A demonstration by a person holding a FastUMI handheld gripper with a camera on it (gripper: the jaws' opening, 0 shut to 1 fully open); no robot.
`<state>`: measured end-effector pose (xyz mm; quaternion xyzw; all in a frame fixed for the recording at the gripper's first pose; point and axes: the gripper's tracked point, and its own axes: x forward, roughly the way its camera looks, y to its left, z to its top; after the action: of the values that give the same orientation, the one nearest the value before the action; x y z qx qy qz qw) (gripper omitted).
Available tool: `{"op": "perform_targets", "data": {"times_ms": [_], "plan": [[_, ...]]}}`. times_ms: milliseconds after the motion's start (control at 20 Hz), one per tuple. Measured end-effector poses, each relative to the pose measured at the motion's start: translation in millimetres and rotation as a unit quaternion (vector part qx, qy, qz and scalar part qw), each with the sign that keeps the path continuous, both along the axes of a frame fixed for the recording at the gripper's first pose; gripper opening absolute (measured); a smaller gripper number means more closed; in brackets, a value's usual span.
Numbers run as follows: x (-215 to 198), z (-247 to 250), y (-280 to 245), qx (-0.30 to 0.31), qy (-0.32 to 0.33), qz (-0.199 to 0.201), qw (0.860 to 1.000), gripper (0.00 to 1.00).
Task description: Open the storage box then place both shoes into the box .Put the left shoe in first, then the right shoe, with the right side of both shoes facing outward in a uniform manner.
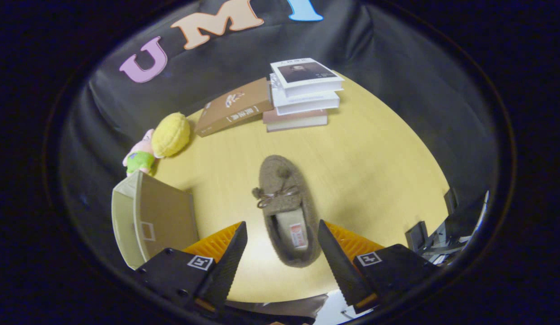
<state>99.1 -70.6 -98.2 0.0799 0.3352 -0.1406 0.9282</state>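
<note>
Gripper [282, 228] spread open around fuzzy brown shoe's [286, 207] heel; boxy beige storage box [149, 216] beside

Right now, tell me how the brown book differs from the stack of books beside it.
The brown book is a single volume leaning tilted against the stack of books; the stack is three books lying flat. The brown book's cover is plain brown, while the stack's top cover is white with a dark picture. Both sit on the yellow table, beyond the slipper that lies between the open gripper fingers.
</note>
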Motion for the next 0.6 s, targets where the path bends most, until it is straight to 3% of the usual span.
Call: {"op": "perform_targets", "data": {"times_ms": [400,600], "plan": [[22,-52,-32,-0.017,0.072,0.018,0.997,0.94],[22,-63,-50,-0.055,0.097,0.028,0.993,0.70]]}}
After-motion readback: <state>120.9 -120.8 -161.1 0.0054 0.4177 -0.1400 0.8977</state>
